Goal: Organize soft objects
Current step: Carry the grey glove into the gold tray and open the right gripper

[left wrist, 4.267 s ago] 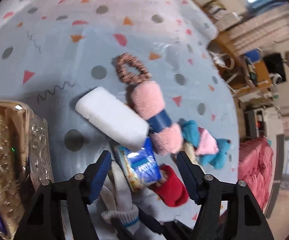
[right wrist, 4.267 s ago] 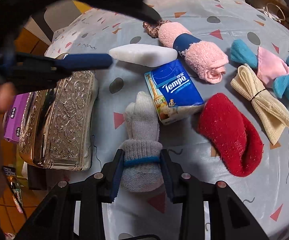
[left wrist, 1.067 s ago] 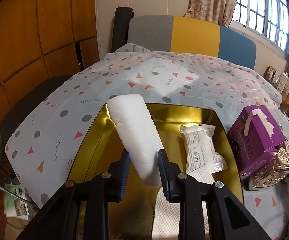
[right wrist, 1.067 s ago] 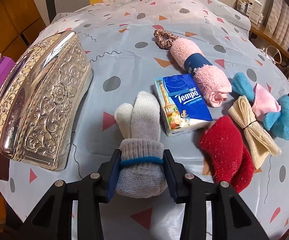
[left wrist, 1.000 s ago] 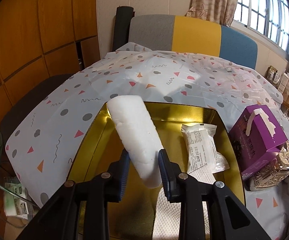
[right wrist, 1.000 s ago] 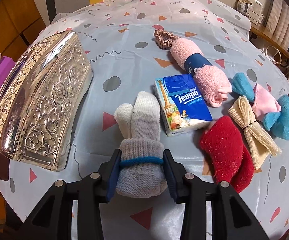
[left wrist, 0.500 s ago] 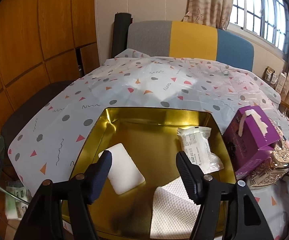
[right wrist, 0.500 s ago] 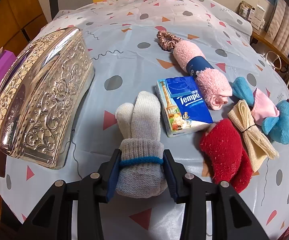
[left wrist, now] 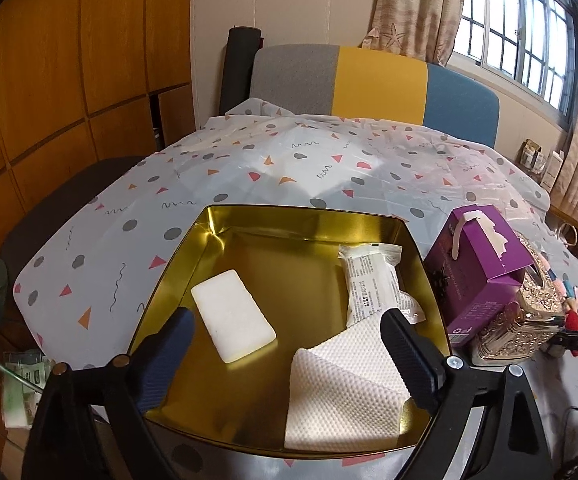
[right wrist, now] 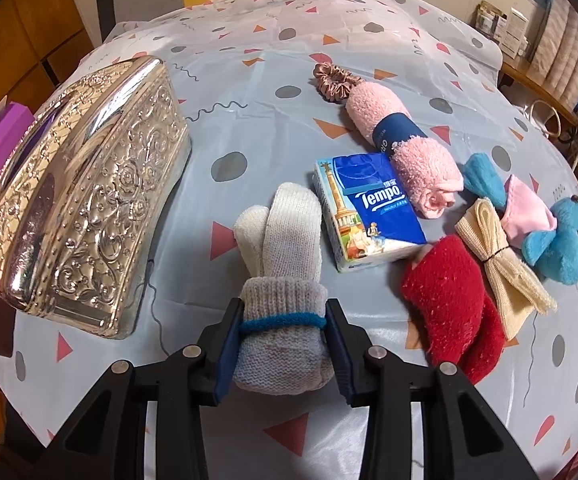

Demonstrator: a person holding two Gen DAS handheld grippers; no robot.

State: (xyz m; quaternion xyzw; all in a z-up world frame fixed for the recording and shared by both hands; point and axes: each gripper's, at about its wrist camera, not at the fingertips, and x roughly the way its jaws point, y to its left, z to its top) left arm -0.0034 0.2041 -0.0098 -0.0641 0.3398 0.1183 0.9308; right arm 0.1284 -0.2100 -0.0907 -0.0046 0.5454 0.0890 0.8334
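A: How do the left tongs (left wrist: 285,334) stand?

B: Tilted downward, the jaws opening wide, blue pads far apart, with nothing pressed between them.

A: And the right tongs (right wrist: 283,350)?

B: Pitched steeply down, jaws drawn in, both pads pressing the sides of the rolled grey glove (right wrist: 281,308), whose tips stick out ahead of them. Black arms spread back toward the camera.

White sponge (left wrist: 233,315) in gold tin (left wrist: 301,220); red sock (right wrist: 453,308).
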